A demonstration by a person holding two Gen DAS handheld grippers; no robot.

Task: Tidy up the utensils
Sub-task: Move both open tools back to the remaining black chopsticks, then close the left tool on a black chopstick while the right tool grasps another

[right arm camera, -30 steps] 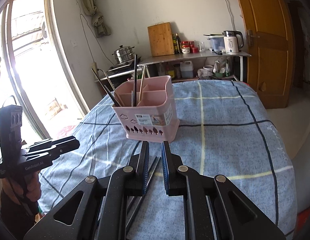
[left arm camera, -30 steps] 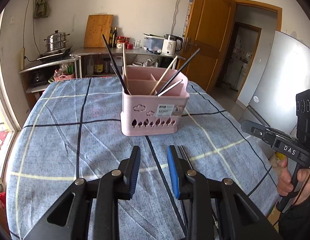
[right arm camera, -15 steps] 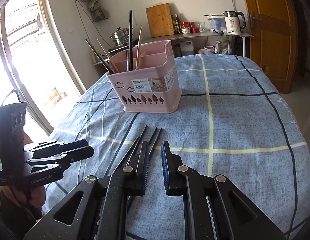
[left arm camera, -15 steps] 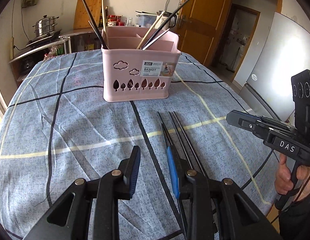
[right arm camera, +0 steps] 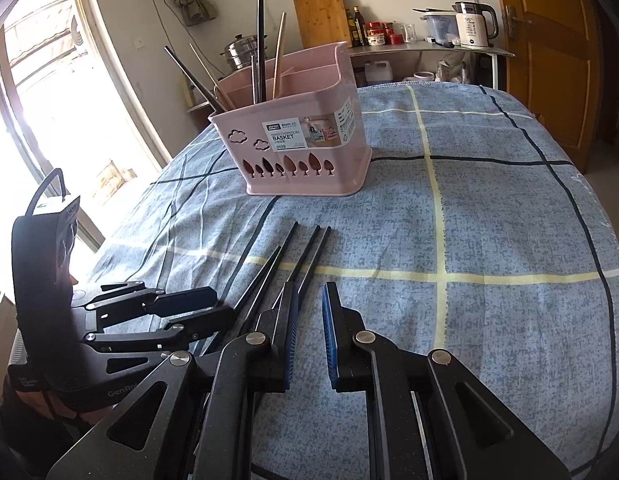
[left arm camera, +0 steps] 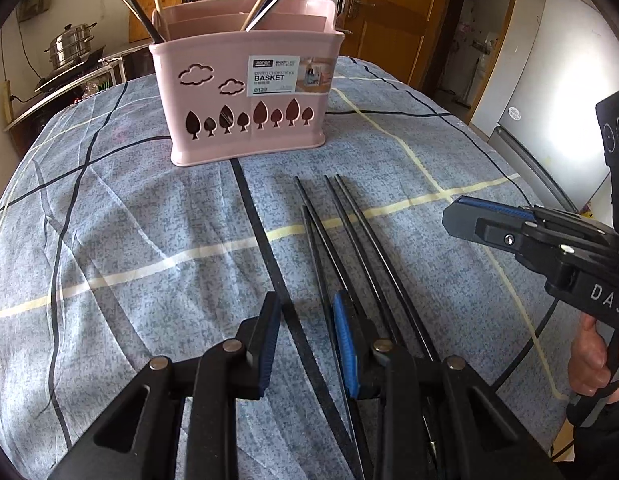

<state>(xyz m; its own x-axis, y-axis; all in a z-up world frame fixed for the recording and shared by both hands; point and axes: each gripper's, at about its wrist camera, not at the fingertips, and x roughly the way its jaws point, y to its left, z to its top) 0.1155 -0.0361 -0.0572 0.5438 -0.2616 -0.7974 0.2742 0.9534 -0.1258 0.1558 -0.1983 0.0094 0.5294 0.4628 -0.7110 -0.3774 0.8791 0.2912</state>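
Observation:
A pink chopstick basket stands on the blue checked tablecloth, with several chopsticks upright in it; it also shows in the right wrist view. Several black chopsticks lie side by side on the cloth in front of the basket, also seen in the right wrist view. My left gripper is open and empty, low over the cloth at the near ends of the black chopsticks. My right gripper is open a little and empty, just right of the chopsticks; it shows at the right of the left wrist view.
A counter behind the table holds a kettle, a cutting board, bottles and a steel pot. A wooden door is at the right, a bright window at the left. A fridge stands right of the table.
Both grippers have come down and moved closer to the table. The black chopsticks now lie in plain view in front of them. The jaws have not visibly changed.

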